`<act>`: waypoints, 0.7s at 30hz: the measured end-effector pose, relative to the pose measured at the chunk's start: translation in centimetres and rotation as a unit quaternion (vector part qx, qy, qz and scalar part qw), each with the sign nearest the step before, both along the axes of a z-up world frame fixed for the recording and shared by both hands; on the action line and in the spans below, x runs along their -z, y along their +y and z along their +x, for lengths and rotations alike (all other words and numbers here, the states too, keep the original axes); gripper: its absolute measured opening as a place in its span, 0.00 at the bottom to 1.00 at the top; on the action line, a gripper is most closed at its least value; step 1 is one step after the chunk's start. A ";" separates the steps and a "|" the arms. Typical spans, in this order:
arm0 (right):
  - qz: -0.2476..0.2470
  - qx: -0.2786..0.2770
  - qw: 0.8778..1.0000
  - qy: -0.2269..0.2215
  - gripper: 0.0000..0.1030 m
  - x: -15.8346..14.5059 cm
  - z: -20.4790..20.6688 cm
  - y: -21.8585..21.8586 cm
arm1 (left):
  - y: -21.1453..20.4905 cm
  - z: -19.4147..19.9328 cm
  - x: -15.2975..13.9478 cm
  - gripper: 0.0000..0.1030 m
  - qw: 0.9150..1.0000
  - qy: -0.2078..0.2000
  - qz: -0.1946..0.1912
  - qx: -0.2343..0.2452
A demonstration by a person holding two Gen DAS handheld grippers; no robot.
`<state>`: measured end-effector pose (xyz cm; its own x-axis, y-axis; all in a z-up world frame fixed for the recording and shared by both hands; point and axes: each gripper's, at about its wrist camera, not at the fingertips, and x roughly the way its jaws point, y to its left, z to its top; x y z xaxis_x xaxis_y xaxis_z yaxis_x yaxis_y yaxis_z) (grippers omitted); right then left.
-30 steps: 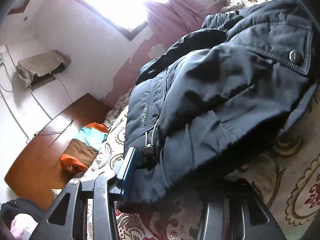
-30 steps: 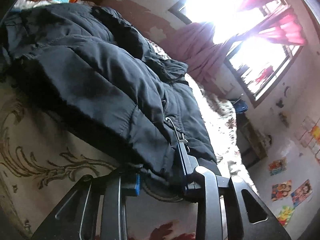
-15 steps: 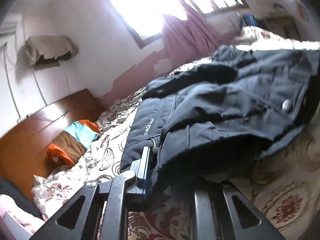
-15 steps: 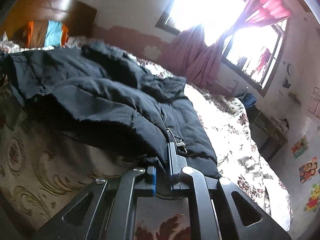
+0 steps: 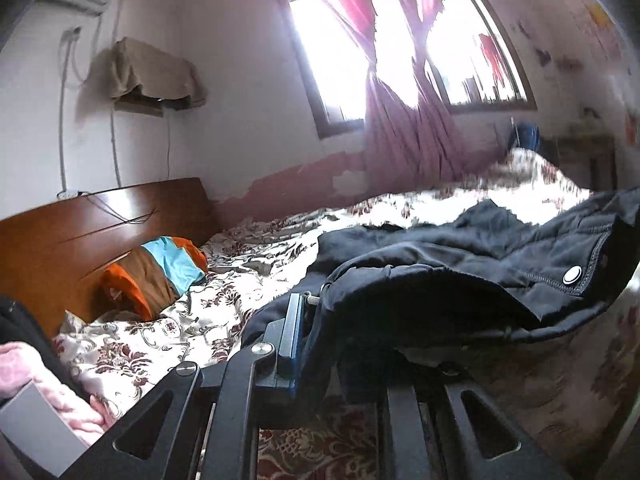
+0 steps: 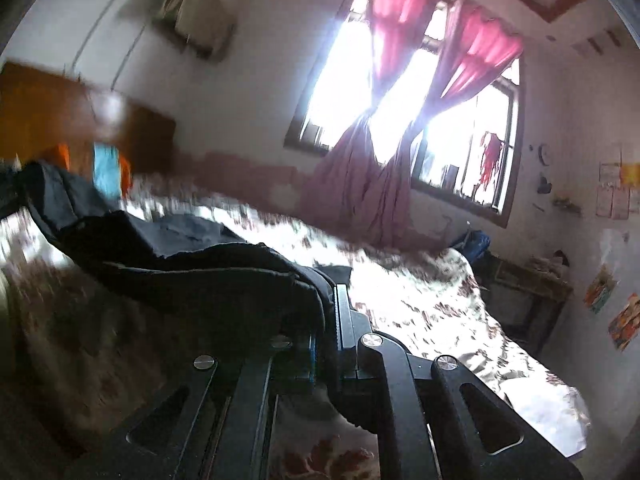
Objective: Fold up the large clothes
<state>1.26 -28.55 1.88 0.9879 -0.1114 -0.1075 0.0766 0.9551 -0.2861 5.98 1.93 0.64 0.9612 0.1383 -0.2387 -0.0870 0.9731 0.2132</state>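
Two grippers: both were closed on the same dark jacket (image 5: 460, 280), one at each end of its near edge.
Left gripper (image 5: 316, 344): its blue-padded finger (image 5: 290, 332) was pressed against a fold of the jacket's hem; the opposite finger was hidden under the cloth, and fabric filled the gap between the jaws.
Right gripper (image 6: 326, 340): the jaws stood nearly together, with a thin bunch of jacket cloth pinched between them.
Jacket position: lifted at the near edge and stretched between the two grippers; the far part lay on the bed (image 5: 260, 248), on its floral cover.
Jacket detail: a metal snap button (image 5: 573, 275) showed on a stitched flap at the right of the left wrist view.
Bedding under the grippers: a patterned blanket (image 5: 320, 448) in red and cream lay beneath the raised hem.
Other clothing: a folded garment (image 5: 160, 276) in orange, brown and turquoise rested against the wooden headboard (image 5: 80, 232), well apart from the jacket.
Room: pink curtains (image 6: 376, 184) hung at a bright window (image 6: 452, 132) behind the bed.
Image quality: the right wrist view was motion-blurred, so finer detail of the jacket there could not be determined.
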 end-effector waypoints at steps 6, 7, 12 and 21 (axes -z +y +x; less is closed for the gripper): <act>0.027 -0.009 0.998 -0.054 0.05 -2.9 -2.4 -1.1 | 1.7 -2.0 -3.6 0.12 0.998 -0.031 -0.046 0.010; 0.030 -0.009 0.997 -0.065 0.05 -3.5 -2.9 -1.2 | 1.8 -2.2 -4.1 0.12 0.998 -0.035 -0.051 0.012; 0.030 -0.010 0.995 -0.095 0.05 -5.1 -4.3 -1.4 | 2.1 -3.3 -6.6 0.12 0.995 -0.072 -0.060 0.017; 0.037 0.000 0.996 -0.077 0.05 -5.5 0.8 -2.6 | 1.8 1.5 -9.1 0.12 0.995 -0.054 -0.064 0.056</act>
<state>2.06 -31.18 7.38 0.9934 -0.1088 0.0371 0.1140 0.9733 -0.1992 7.49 3.73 9.76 0.9897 0.0046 -0.1429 0.0072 0.9966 0.0824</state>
